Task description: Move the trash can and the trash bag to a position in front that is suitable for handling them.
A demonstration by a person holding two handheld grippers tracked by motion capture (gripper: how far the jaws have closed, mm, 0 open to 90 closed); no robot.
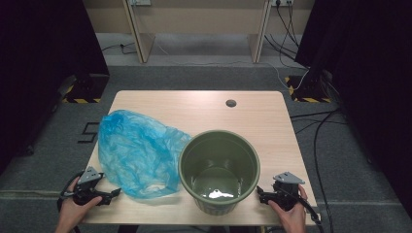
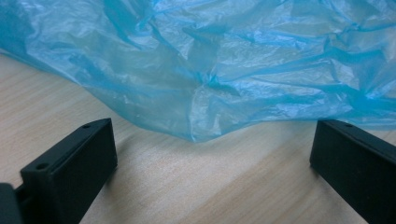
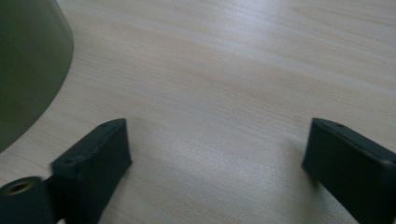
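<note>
**Both claws wide, bag not yet gripped**

Left claw (image 1: 115, 193) wide, empty, just short of blue bag (image 1: 138, 155) on counter (image 1: 194, 107) beside green bin (image 1: 219, 170). Risk: thin film slips or bunches. Left gripper view shows bag edge (image 2: 201, 137) between jaws. Right claw (image 3: 217, 154) wide beside bin.

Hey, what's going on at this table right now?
A person sits at a wooden table with a hand-held gripper in each hand. The left hand-held gripper rests with its jaws open just short of the edge of a crumpled blue plastic bag, not touching it. The right hand-held gripper, also open and empty, sits beside an empty green bucket. Nothing is gripped yet; the bag lies flat against the bucket's left side.
</note>
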